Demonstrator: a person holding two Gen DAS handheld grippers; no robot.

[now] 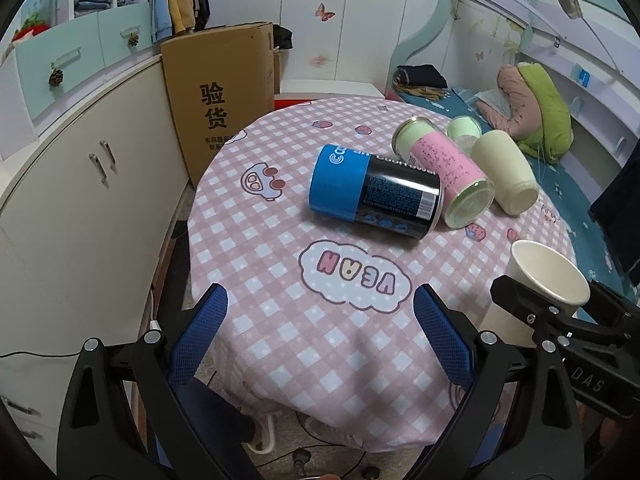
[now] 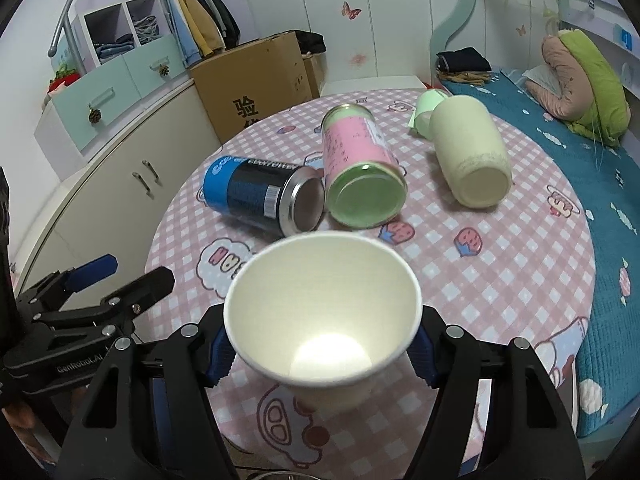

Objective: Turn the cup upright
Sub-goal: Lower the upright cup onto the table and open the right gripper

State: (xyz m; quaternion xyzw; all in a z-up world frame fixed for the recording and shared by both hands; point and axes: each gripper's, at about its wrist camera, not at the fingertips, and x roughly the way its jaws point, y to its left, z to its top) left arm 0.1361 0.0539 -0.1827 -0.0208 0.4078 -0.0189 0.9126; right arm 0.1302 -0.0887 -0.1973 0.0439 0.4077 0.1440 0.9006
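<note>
Left tongs [image 1: 320,336]: spread wide and empty, hanging over the near edge of the worktop [image 1: 280,312], well short of the fallen containers.
Blue can [image 1: 374,194]: on its side at mid-worktop, its metal base just beside the pink-and-green jar [image 1: 444,170], also lying down; I cannot tell whether they touch.
Cream cup [image 1: 506,170]: lying flat beyond the jar, base toward me, with a small green cup [image 1: 464,130] behind it.
Paper cup [image 2: 324,312]: between the blue pads of my right tongs [image 2: 322,350], mouth up and tipped a little toward the camera, near the front of the worktop.
Right tongs: closed against the cup's lower wall from both sides, holding it.
Step in hand: I judge I am setting this cup upright. I should level the rim, lower until the base sits flat on the cloth, then ease the pads apart gently so the thin wall does not spring sideways.
Only the left view shows: the cup from outside, clear of the cans.
Only the right view shows: the cup's empty inside and both pads on its wall.
</note>
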